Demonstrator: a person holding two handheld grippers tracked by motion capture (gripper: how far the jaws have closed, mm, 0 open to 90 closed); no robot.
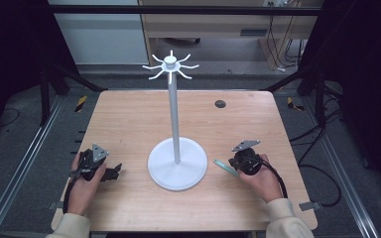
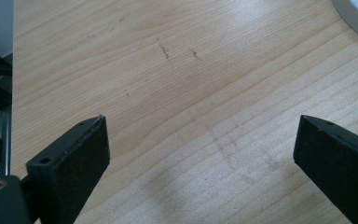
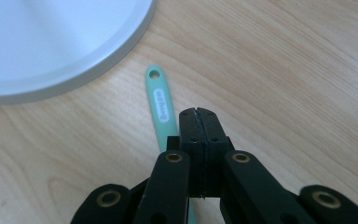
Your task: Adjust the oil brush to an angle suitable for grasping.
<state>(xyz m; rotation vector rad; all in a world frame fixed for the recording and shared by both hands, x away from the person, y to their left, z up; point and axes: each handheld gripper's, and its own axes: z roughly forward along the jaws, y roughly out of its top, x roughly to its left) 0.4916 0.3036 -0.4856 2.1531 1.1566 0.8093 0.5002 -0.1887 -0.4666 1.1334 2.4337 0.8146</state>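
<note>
Right tongs (image 3: pixel 199 111) pressed together, empty, above the mint-green handle (image 3: pixel 161 105) lying flat on the worktop (image 1: pixel 129 124) just right of the white stand base (image 1: pixel 177 171); left tongs (image 2: pixel 200 140) spread wide apart over bare wood, left of that base.

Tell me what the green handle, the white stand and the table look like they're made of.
Green handle: likely matte plastic or silicone; smooth mint surface, moulded hole and raised label.
White stand: probably painted metal or plastic; even satin white, crisp base rim.
Table: light wood or wood-look laminate; visible grain, slight sheen.
</note>
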